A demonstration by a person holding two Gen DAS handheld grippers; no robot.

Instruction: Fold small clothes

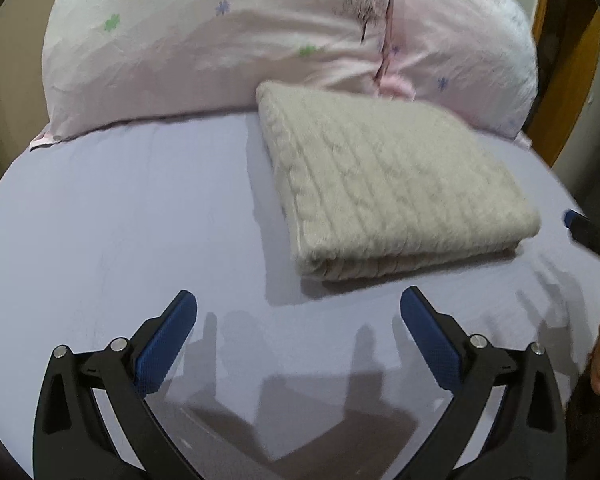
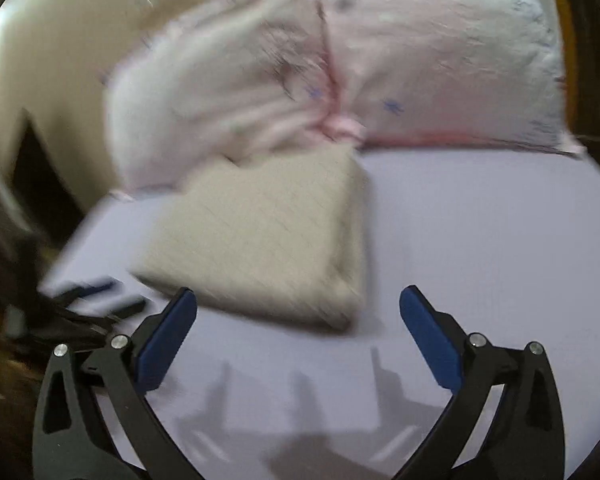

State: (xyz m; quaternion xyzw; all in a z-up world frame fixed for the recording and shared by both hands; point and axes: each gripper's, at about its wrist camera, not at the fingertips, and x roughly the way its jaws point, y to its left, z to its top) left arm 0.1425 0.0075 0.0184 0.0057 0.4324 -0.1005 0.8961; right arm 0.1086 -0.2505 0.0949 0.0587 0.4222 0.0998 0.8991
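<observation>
Left wrist view shows the folded knit sweater (image 1: 392,184) on the bed (image 1: 120,220), left gripper (image 1: 298,312) and right gripper (image 2: 298,312) both spread empty: best withdraw without brushing it.

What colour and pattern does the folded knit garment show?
Cream, cable-knit ribbing; the folded knit garment shows best in the left wrist view.

Right wrist view motion-blurred; folded sweater (image 2: 260,236) knit pattern unreadable; pillows (image 2: 340,60) smeared.

The folded sweater (image 1: 384,184) lies on the bed sheet (image 1: 120,220), its far edge against the pillow (image 1: 220,48) behind it.
</observation>
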